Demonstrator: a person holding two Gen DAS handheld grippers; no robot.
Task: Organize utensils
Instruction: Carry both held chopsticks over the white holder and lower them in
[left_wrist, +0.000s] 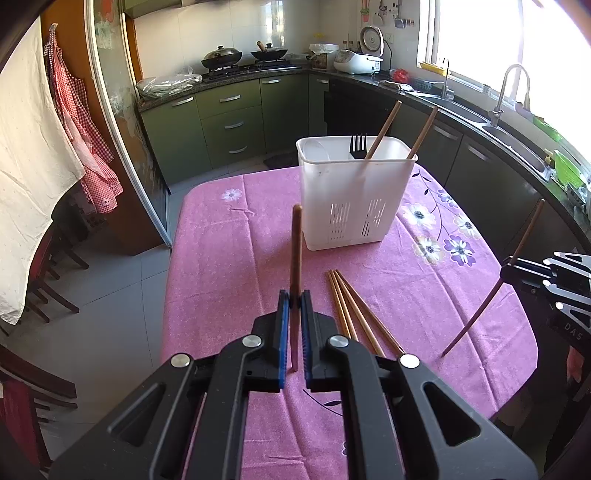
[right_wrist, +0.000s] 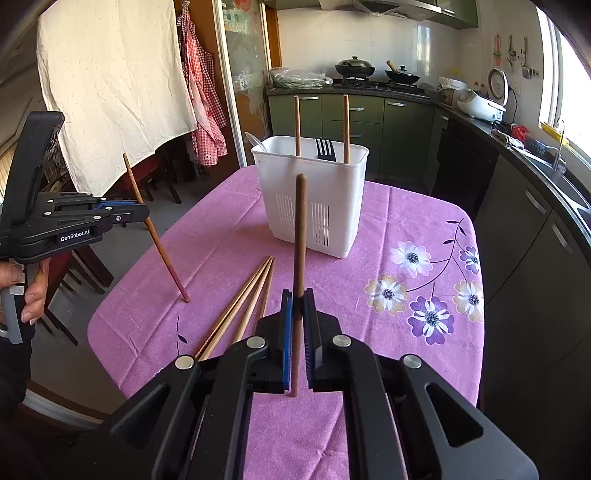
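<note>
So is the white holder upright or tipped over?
Upright: the white holder stands on its base on the tablecloth, open top up, fork and chopsticks sticking out.

A: Where does the utensil holder (left_wrist: 354, 192) stand?

B: On the table (left_wrist: 236, 258), toward its far end. A fork (left_wrist: 358, 147) and two chopsticks (left_wrist: 384, 129) stand in it, and a spoon (right_wrist: 255, 142) sits at one end.

A: And nearer?

B: A bundle of loose chopsticks (left_wrist: 354, 314) lies on the cloth between the holder and the two grippers. The left gripper (left_wrist: 294, 297) clamps one chopstick (left_wrist: 296, 251) upright; the right gripper (right_wrist: 298, 295), off to its right, pinches another chopstick (right_wrist: 300, 229).

A: Behind the table?

B: Kitchen counters (left_wrist: 258, 75), with a sink (left_wrist: 517, 144) along the right.
</note>
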